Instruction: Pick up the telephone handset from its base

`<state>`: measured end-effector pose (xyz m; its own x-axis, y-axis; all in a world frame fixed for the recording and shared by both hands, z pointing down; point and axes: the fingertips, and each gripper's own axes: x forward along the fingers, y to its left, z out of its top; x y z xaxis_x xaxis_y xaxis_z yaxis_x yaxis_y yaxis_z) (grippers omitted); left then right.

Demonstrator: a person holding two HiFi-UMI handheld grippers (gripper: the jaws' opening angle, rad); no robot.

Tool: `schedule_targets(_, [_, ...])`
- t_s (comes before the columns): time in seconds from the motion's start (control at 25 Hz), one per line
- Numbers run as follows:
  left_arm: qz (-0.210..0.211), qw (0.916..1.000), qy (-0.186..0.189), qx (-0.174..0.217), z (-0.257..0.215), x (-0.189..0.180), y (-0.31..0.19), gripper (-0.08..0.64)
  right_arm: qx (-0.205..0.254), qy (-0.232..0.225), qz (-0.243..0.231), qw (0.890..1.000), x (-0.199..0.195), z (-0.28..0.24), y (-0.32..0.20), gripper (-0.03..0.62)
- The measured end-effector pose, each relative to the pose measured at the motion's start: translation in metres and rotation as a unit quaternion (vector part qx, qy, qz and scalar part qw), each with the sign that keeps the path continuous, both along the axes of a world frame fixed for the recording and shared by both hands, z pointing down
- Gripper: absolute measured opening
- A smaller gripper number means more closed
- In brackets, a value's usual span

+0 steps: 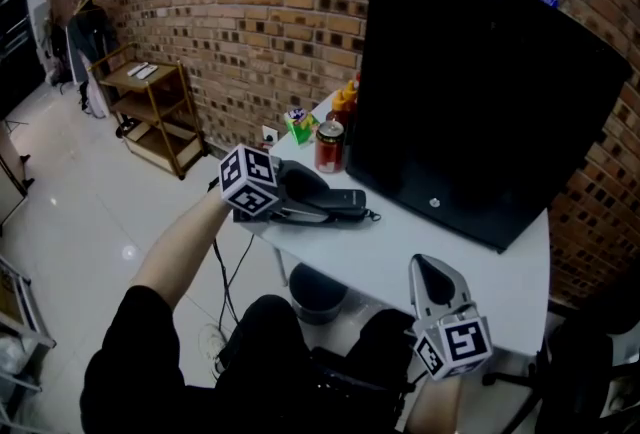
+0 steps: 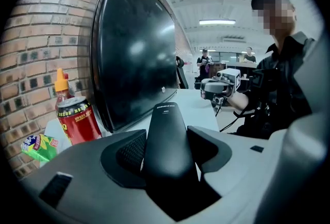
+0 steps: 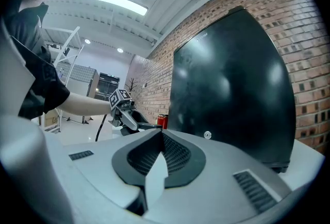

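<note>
The black telephone handset (image 1: 342, 201) lies at the left end of the white table (image 1: 470, 262), pointing toward the monitor. My left gripper (image 1: 318, 209) reaches it from the left. In the left gripper view the handset (image 2: 166, 125) fills the gap between the jaws, and both dark pads (image 2: 130, 152) lie against its sides, so the left gripper (image 2: 167, 155) is shut on it. The base is hard to make out under the gripper. My right gripper (image 1: 431, 269) rests over the table's near edge, far from the phone. Its jaws meet at the tips with nothing between them, so the right gripper (image 3: 160, 138) is shut.
A big black monitor (image 1: 470, 92) stands along the brick wall and takes up the table's back. Behind the phone stand a red can (image 1: 329, 146), an orange-capped bottle (image 2: 61, 83) and a green packet (image 1: 298, 125). A wooden cart (image 1: 150, 112) stands on the floor at left.
</note>
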<state>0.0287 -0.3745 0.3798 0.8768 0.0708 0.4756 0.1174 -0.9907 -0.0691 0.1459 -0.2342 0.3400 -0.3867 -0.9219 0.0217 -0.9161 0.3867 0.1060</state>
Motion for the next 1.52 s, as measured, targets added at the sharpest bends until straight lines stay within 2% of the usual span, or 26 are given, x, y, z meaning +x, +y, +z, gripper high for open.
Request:
schedule_targets(0.24, [-0.011, 0.9985, 0.054, -0.003, -0.021, -0.010, -0.003, 0.258, 0.001, 0.003, 0.001, 1.000, 0.000, -0.002, -0.003, 0.011])
schedule_targets(0.36, [-0.019, 0.9934, 0.112, -0.017, -0.040, -0.018, -0.003, 0.258, 0.002, 0.002, 0.004, 1.000, 0.003, -0.002, -0.005, 0.011])
schedule_targets(0.48, [-0.029, 0.9794, 0.198, -0.031, -0.067, -0.031, -0.003, 0.256, -0.001, 0.008, 0.006, 1.000, 0.006, 0.000, -0.009, 0.011])
schedule_targets(0.56, [-0.039, 0.9694, 0.241, -0.030, -0.081, -0.042, -0.003, 0.256, -0.005, 0.014, 0.007, 1.000, 0.009, 0.002, -0.014, 0.011])
schedule_targets(0.8, [-0.044, 0.9508, 0.303, -0.049, -0.104, -0.067, 0.001, 0.255, -0.012, 0.007, 0.009, 1.000, 0.012, 0.005, -0.025, 0.011])
schedule_targets(1.0, [-0.050, 0.9227, 0.378, -0.061, -0.134, -0.090, 0.002, 0.255, -0.021, 0.016, 0.010, 1.000, 0.010, 0.012, -0.034, 0.011])
schedule_targets(1.08, [-0.047, 0.9161, 0.392, -0.067, -0.139, -0.094, 0.000, 0.255, -0.022, 0.013, 0.006, 1.000, 0.012, 0.015, -0.037, 0.011])
schedule_targets(1.2, [-0.044, 0.9120, 0.401, -0.074, -0.139, -0.099, 0.000, 0.255, -0.026, 0.006, 0.000, 1.000, 0.013, 0.018, -0.040, 0.011])
schedule_targets(1.4, [-0.044, 0.9117, 0.403, -0.068, -0.141, -0.098, 0.001, 0.255, -0.036, 0.002, -0.008, 0.999, 0.011, 0.018, -0.042, 0.010])
schedule_targets(1.52, [-0.041, 0.9125, 0.399, -0.078, -0.136, -0.095, 0.000, 0.255, -0.040, 0.000, -0.007, 0.999, 0.012, 0.018, -0.045, 0.009])
